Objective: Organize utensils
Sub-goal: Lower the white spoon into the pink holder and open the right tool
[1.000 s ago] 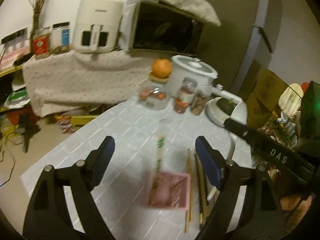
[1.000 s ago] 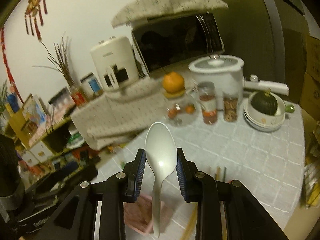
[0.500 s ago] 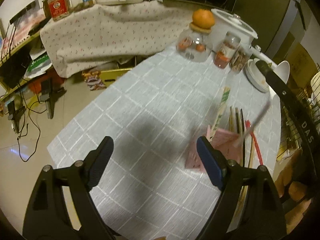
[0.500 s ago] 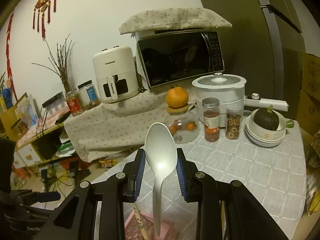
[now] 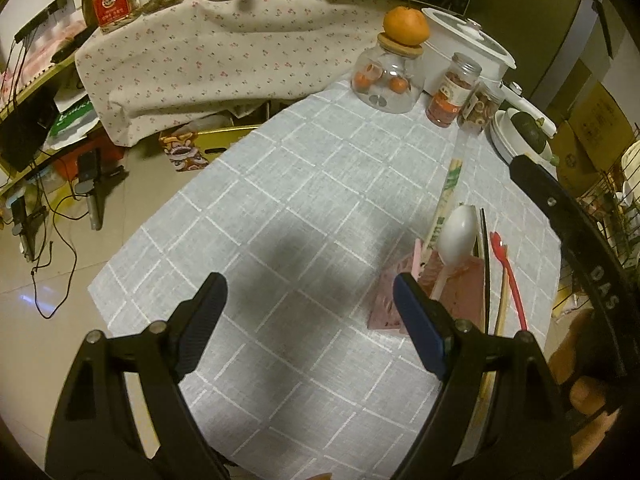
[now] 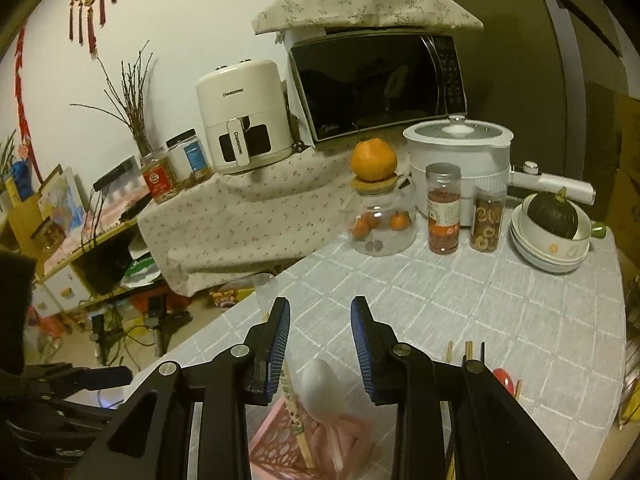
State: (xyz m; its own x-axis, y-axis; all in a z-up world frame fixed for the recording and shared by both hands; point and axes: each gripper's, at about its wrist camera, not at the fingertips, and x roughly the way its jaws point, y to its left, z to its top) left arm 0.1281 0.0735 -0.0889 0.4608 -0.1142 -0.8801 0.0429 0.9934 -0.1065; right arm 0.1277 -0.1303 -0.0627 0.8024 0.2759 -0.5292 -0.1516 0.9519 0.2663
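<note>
currently the white spoon stands in the pink utensil holder beside a paper-wrapped pair of chopsticks, bowl end up, handle down inside the holder. the right gripper has just been opening; its jaws stand apart on either side of the spoon bowl and the pads do not press on it, so the spoon is released. the left gripper is wide open and empty above the checked tablecloth, just left of the holder.

progress, as judged: two items are in the holder. still loose on the cloth to the right of the holder are a red fork, dark chopsticks and light wooden chopsticks; these remain to be collected.

the spoon is smooth, glossy white plastic, with an oval bowl and a slim handle.
</note>
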